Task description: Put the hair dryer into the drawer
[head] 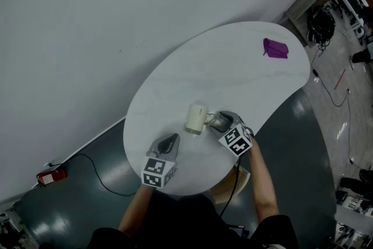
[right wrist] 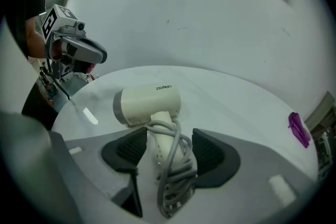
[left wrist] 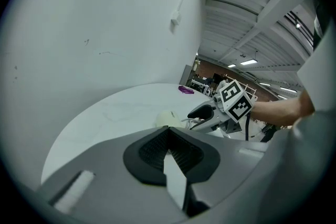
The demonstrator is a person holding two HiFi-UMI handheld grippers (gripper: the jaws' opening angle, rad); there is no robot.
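The cream hair dryer (right wrist: 148,105) is laid on the white table (right wrist: 236,107), its cord-wrapped handle (right wrist: 160,136) between the released jaws of the right gripper (right wrist: 169,150), seemingly untouched by the pads (right wrist: 212,155). The left gripper (left wrist: 170,152) is clenched on nothing.

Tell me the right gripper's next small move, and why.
Probably close the right gripper on the hair dryer. Its cord-wrapped handle lies on the table between the wide-open jaws, which do not clamp it, so the dryer cannot be lifted yet.
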